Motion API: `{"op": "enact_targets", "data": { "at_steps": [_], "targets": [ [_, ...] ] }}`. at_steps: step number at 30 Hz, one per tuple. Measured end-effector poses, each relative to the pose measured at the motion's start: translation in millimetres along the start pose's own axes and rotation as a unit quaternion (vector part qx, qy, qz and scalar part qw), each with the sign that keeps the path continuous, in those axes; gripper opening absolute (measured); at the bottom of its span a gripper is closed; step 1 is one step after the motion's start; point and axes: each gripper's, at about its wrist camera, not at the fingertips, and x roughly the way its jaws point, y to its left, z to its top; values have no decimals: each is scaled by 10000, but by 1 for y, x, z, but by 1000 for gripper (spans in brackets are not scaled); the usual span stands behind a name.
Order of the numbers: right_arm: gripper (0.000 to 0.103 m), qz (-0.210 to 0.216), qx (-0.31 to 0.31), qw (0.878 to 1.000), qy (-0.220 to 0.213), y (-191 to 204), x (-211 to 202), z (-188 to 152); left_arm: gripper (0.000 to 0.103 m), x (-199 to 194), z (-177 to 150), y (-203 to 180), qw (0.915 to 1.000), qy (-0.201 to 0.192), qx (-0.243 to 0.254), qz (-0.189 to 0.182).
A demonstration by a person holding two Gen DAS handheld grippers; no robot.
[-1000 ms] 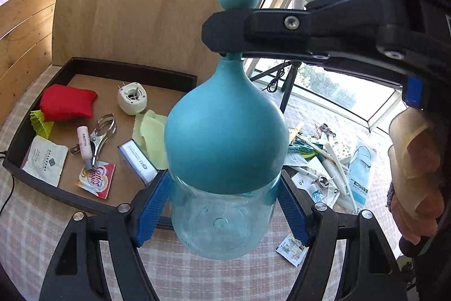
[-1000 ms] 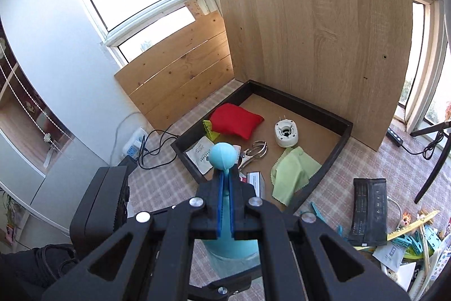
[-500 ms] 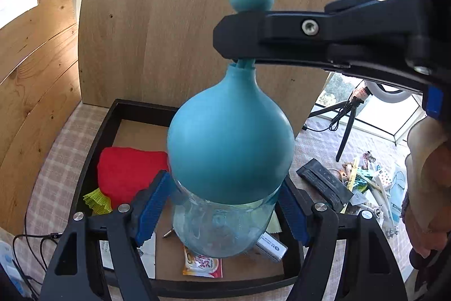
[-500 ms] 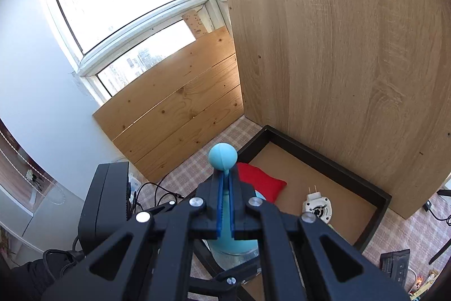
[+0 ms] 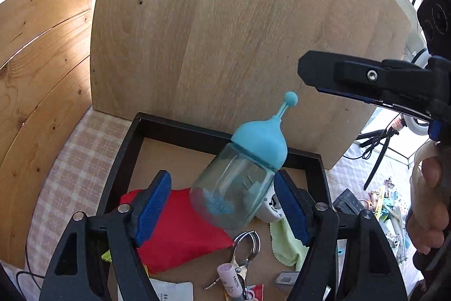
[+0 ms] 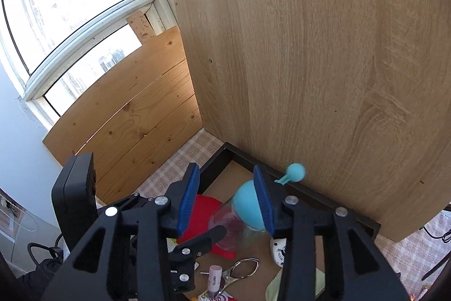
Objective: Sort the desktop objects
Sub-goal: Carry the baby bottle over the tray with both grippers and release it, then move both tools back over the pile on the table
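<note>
Above the black tray (image 5: 126, 148), the bottle (image 5: 236, 188) tilts unsupported; my left gripper (image 5: 222, 205) and right gripper (image 6: 225, 199) both gape. Clear body looks rigid, slippery; grasp its waist.

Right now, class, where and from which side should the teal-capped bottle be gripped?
Take the bottle by its clear round body, below the teal cap, from the near side. It is tilted, cap leaning away, and the thin knobbed stem likely gives too little hold.

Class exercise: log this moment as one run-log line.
left gripper: open | right gripper: open | blue-capped bottle: released, tilted, over black tray
</note>
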Motion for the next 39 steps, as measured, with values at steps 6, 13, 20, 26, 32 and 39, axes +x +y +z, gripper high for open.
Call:
{"op": "enact_targets", "data": {
  "at_steps": [6, 13, 20, 26, 32, 39],
  "targets": [
    [41, -38, 51, 9999, -133, -12, -23, -9, 73, -20, -8, -10, 9999, -90, 37, 57],
    [41, -274, 12, 9990, -361, -19, -79, -40, 73, -54, -30, -36, 9998, -46, 169, 81],
    [41, -677, 215, 9960, -545, -39, -154, -100, 73, -93, -60, -62, 9995, 25, 305, -2],
    [41, -1286, 504, 9884, -639, -71, -232, -171, 73, -116, -89, -88, 9987, 126, 471, -129],
    [41, -2007, 926, 9735, -593, -103, -301, -252, 73, -114, -125, -130, 9959, 389, 756, -317],
    [41, -2430, 1657, 9544, -510, -144, -358, -335, 72, -97, -169, -198, 9893, 759, 972, -776]
  ]
}}
